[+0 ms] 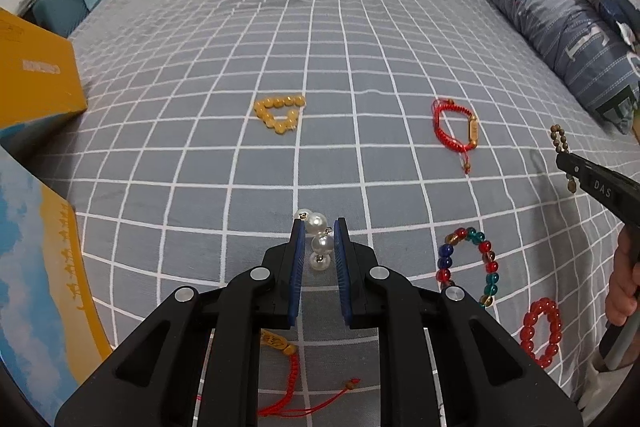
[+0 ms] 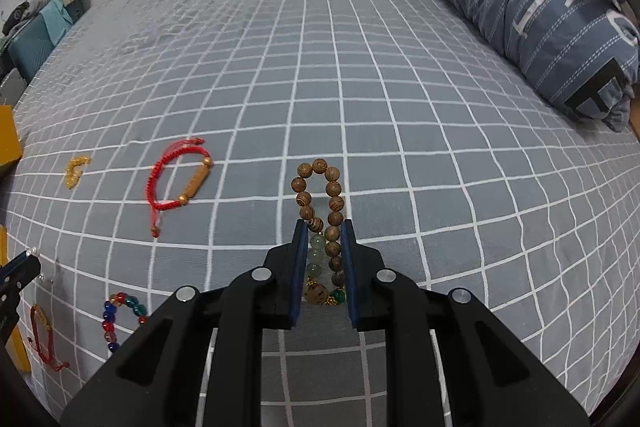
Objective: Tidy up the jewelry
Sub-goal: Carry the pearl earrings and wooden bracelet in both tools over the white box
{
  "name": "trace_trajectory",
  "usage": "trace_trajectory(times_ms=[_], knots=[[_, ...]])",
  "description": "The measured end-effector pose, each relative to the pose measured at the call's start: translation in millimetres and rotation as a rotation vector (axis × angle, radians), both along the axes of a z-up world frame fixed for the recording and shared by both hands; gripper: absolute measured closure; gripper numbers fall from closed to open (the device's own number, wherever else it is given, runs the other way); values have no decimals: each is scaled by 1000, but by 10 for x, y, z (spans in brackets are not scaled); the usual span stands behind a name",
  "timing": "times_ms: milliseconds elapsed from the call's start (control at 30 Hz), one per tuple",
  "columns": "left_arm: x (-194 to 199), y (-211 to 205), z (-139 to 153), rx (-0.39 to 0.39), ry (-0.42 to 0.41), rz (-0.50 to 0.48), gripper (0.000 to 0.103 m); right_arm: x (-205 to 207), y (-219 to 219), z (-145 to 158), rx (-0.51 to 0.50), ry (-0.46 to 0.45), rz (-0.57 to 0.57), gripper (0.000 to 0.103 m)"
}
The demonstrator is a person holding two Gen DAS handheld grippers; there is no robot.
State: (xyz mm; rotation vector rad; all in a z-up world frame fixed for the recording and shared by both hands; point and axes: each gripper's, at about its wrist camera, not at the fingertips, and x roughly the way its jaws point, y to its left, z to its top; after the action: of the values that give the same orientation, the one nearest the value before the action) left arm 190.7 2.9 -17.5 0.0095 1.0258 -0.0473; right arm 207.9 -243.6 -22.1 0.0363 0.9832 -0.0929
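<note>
Left wrist view, bed: I saw a bed (image 1: 320, 39) under a grey sheet with a white grid, carrying all the loose jewelry.
Bedding: a rolled blue-grey quilt (image 1: 560, 15) lay along the right edge of the bed.
Boxes: a yellow box (image 1: 32, 75) sat at the left edge, and a blue-and-yellow printed box (image 1: 44, 275) lay nearer to me.
Left claw: my left claw (image 1: 320, 231) was clamped on a pearl strand (image 1: 318, 239), the white pearls pinched between its blue pads.
Right claw: my right claw (image 2: 325, 235) was clamped on a wooden bead bracelet (image 2: 320, 187); its loop stood out past the tips, with pale green beads between the pads.
Hand: at the right edge of the left wrist view I saw my right hand (image 1: 622, 291) on the handle.
Red cord bracelet: it (image 1: 456, 127) lay far right of centre, a gold tube bead on it.
Multicolour bracelet: it (image 1: 472, 267) lay just right of the left claw.
Red bead bracelet: it (image 1: 540, 331) lay near the multicolour one, closer to me.
Yellow bead bracelet: it (image 1: 280, 115) lay ahead of the left claw, pulled into a triangle.
Second red cord: it (image 1: 296, 379) lay beneath the left claw body, partly hidden.
</note>
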Motion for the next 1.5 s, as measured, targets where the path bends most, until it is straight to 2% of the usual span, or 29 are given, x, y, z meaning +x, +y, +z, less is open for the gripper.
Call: trace_trajectory(times_ms=[300,433,733,1167,1333,1500], knots=[[-130,-68,259,7,-141,-9,89,-171,137,178,-10,-75,19,87],[-182,-69,347,-7,-178,-8,89,-238,197,262,-17,-114,31,87],[-300,-101,532,29,-258,11,89,-418,311,433,-19,-166,37,87],[-346,50,706,30,-252,84,89,-590,547,823,-12,-200,55,87],[-473,234,900,14,-249,106,89,-672,735,1044,-15,-212,79,87],[-661,590,1203,-3,-251,167,89,-778,1110,1335,-2,-227,134,87]])
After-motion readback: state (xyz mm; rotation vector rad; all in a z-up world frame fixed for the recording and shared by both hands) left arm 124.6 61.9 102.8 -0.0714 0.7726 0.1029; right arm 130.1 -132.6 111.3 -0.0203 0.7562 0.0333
